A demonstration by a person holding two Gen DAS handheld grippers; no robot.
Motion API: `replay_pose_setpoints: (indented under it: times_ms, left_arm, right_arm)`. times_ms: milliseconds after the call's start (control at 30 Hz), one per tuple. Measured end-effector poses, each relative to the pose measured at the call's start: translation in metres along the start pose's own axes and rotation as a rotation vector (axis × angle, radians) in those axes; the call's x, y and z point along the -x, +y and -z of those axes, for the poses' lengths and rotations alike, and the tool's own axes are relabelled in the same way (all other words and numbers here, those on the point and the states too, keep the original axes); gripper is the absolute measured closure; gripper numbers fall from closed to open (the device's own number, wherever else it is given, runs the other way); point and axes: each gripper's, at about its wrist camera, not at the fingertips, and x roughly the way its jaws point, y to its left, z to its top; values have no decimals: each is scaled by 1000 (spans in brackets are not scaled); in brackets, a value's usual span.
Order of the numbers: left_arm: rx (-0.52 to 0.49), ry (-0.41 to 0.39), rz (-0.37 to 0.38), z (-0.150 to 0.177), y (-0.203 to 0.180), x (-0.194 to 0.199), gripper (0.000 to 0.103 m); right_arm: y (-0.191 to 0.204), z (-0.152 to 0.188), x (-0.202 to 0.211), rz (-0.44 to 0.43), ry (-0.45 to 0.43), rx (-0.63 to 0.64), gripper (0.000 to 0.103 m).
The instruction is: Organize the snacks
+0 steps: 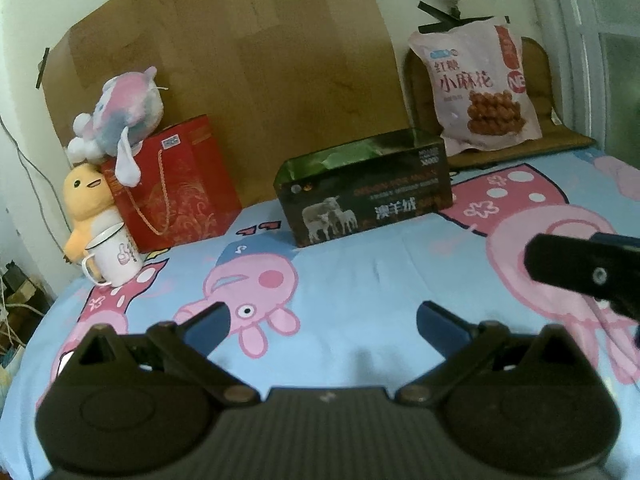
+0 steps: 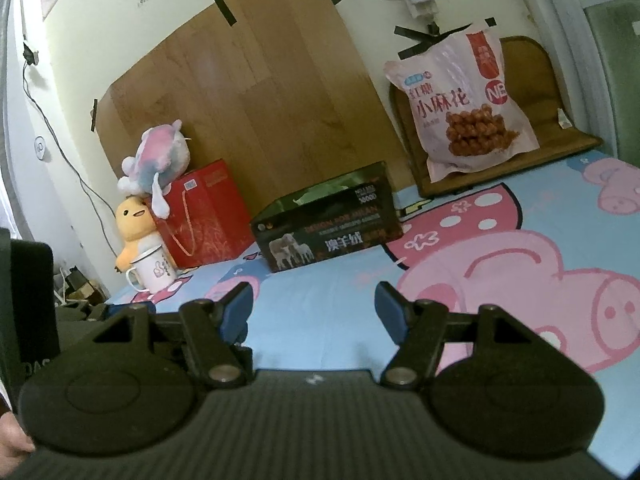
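A pink snack bag (image 1: 480, 88) (image 2: 464, 108) with a picture of fried twists leans upright against a brown cushion at the far right. A dark open-topped box (image 1: 364, 188) (image 2: 328, 224) with sheep printed on it stands on the bed, left of the bag. My left gripper (image 1: 322, 326) is open over the cartoon sheet with nothing between its blue-padded fingers. My right gripper (image 2: 314, 312) is also open and empty, well short of the box. Part of the right gripper's black body (image 1: 588, 268) shows at the right edge of the left wrist view.
A red gift bag (image 1: 176, 184) (image 2: 204, 216) stands at the back left with plush toys (image 1: 120, 112) on and beside it. A white mug (image 1: 114, 256) (image 2: 154, 270) sits in front of the yellow plush. The bed (image 1: 360, 280) drops off at the left. Wood panel behind.
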Motion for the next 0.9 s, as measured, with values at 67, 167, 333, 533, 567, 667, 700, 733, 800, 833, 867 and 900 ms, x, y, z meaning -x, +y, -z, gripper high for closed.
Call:
replay_pose_setpoints:
  times_ms: [67,167,333,533,567,667,700,733,800,833,867,900]
  left_arm:
    - [1,10,10,1,-1,0,0]
    - [1,61,19,2,-3,-3,0]
    - [16,111,40,6,-4,-7,0]
    - [16,129,46,10,-3,-6,0]
    - [18,131,45,11,-3,-6,0]
    - [24,143,42,13,-1,-8,0]
    - [24,148,40,13,0,-9,0]
    - [22,152,36,14,0,-9,0]
    - [19,162,27,16,0,-11,0]
    - [18,165,25,17,1,-12,0]
    - [18,166,24,18,1,-13,0]
    - [18,168,22,18,2,-14,0]
  right_arm:
    - [0,0,0,0,2,-1,33]
    - [-2,-1,-1,-1,5,-5,33]
    - [-3,-1,-1,-3,7,-9,32]
    - [-6,-1,-3,-9,15,-15,31]
    - [-6,0,-3,-10,16,-16,31]
    - [-7,0,-2,-11,18,-16,31]
    - [-8,0,-3,-12,20,-17,31]
    - [-8,0,-3,-12,22,-17,31]
    - [-8,1,-3,-12,24,-19,31]
    - [-8,1,-4,-12,26,-20,31]
    - [-8,1,-4,-12,27,-21,31]
    - [-8,1,-4,-13,28,-21,31]
